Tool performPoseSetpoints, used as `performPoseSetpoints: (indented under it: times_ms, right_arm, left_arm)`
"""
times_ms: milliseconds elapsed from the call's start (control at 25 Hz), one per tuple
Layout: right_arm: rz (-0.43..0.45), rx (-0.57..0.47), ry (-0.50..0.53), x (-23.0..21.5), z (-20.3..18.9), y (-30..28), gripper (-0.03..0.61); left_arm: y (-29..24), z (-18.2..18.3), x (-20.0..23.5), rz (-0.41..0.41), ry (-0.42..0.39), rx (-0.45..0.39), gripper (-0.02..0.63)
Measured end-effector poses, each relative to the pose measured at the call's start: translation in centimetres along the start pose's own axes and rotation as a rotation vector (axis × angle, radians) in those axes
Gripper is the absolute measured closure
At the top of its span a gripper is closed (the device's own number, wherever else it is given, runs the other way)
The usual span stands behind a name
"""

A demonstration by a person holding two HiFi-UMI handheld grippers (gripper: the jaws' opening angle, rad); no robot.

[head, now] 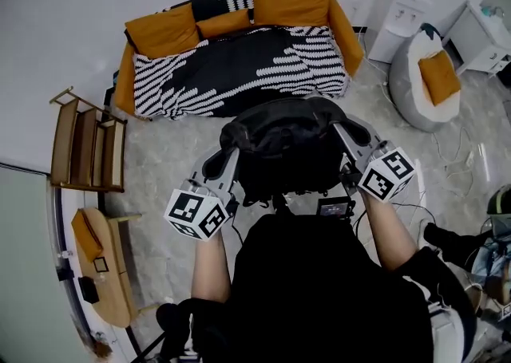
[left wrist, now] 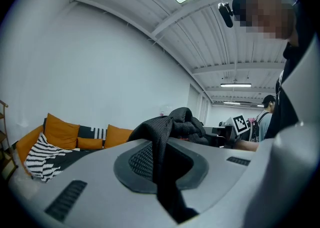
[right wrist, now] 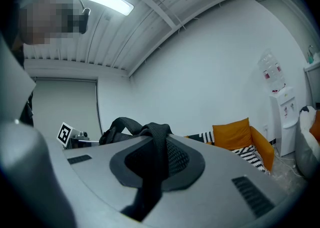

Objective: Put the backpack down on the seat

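Observation:
A black backpack (head: 283, 150) hangs in the air in front of me, between both grippers. My left gripper (head: 222, 168) is shut on a black mesh strap (left wrist: 162, 159) of the backpack on its left side. My right gripper (head: 348, 144) is shut on another black strap (right wrist: 155, 164) on its right side. The seat is an orange sofa (head: 343, 30) with a black and white striped blanket (head: 239, 66); it stands beyond the backpack, and shows in the left gripper view as the sofa (left wrist: 60, 134) and in the right gripper view as the sofa (right wrist: 240, 137).
A wooden rack (head: 84, 146) and a low wooden table (head: 108, 274) stand at the left. A grey beanbag (head: 411, 90) with an orange cushion (head: 439, 76) sits at the right, near a white water dispenser (head: 399, 14). Cables (head: 455, 154) lie on the floor.

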State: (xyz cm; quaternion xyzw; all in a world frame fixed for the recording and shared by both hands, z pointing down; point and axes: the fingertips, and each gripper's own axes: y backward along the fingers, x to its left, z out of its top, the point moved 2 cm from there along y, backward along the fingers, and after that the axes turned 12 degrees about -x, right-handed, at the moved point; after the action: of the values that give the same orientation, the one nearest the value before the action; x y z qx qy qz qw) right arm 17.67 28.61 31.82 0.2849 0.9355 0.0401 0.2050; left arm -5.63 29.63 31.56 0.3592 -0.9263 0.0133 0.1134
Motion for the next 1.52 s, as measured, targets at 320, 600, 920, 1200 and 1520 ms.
performPoseSetpoints:
  times_ms: [320,600,920,1200,1520]
  right_arm:
    - [-0.008,0.015,0.069,-0.7,-0.7,-6.1,0.531]
    - [0.007,0.013,0.029,-1.7,-1.5,-11.2,0.531]
    - [0.016,0.017,0.009,-1.9,-1.8,-13.9,0.531]
    - [0.033,0.004,0.004,-3.6,-1.5,-15.5,0.531]
    - [0.048,-0.005,0.0,-7.8,-1.5,-18.8,0.531]
  left_arm:
    - [-2.3,1.6,5.7,-0.011,-0.004,-0.031,0.578]
    - [-4.0,2.6,10.2,-0.003,0.016,-0.049,0.578]
    - [-4.5,3.5,12.4,0.008,0.016,-0.07,0.578]
    - [-6.6,3.9,13.4,0.013,-0.006,-0.072,0.578]
    - [-11.0,3.5,15.7,0.003,0.01,-0.043,0.578]
